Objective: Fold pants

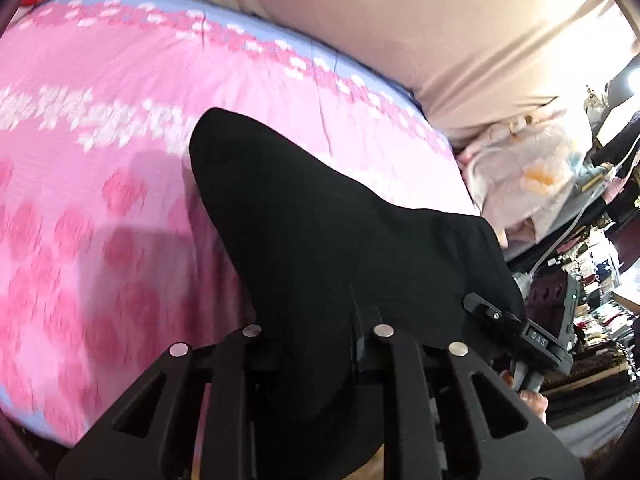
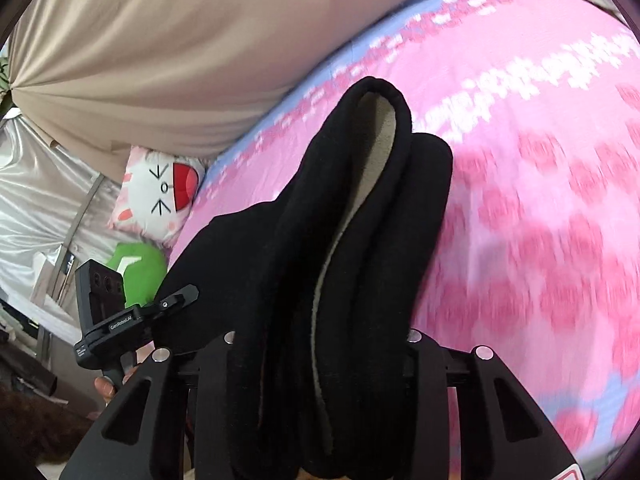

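Observation:
The black pants (image 1: 320,232) hang bunched between both grippers above a pink flowered bedspread (image 1: 100,160). My left gripper (image 1: 316,336) is shut on the black cloth, which drapes over its fingers and hides the tips. In the right wrist view the pants (image 2: 360,220) show thick folds with a pale fleece lining. My right gripper (image 2: 320,344) is shut on those folds, tips hidden by cloth. The right gripper's body (image 1: 532,336) shows at the right of the left wrist view. The left gripper's body (image 2: 108,312) shows at the left of the right wrist view.
A beige curtain (image 1: 400,20) hangs behind the bed. The bedspread (image 2: 540,200) fills the right wrist view. A white cartoon pillow (image 2: 156,196) and a green plush toy (image 2: 140,272) lie at the bed's edge. Cluttered shelves and bags (image 1: 580,240) stand to the right.

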The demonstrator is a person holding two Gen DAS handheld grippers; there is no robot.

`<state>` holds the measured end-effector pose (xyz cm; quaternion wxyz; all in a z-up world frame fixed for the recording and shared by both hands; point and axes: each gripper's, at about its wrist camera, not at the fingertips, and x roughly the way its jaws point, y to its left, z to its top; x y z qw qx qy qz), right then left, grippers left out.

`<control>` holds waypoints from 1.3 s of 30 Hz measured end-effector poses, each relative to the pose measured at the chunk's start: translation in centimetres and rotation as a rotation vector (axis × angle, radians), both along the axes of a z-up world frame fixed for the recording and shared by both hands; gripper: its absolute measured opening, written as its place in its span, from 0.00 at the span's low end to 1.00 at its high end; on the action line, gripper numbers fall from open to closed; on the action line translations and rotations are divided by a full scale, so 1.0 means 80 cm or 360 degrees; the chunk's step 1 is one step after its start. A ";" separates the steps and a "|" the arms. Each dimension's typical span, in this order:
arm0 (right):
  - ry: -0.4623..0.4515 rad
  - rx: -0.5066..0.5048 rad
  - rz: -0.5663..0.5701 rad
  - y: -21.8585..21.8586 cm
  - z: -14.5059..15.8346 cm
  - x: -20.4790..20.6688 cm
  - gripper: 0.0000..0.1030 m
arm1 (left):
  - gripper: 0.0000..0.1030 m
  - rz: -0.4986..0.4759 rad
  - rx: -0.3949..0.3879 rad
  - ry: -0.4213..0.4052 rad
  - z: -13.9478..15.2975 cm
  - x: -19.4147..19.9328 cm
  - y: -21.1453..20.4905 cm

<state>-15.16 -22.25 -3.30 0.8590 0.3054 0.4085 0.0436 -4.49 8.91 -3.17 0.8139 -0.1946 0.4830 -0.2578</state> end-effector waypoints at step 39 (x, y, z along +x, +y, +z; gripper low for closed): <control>-0.0912 -0.0471 0.0171 0.085 0.266 -0.022 0.36 | 0.21 -0.0048 0.0069 -0.1081 0.280 -0.058 -0.011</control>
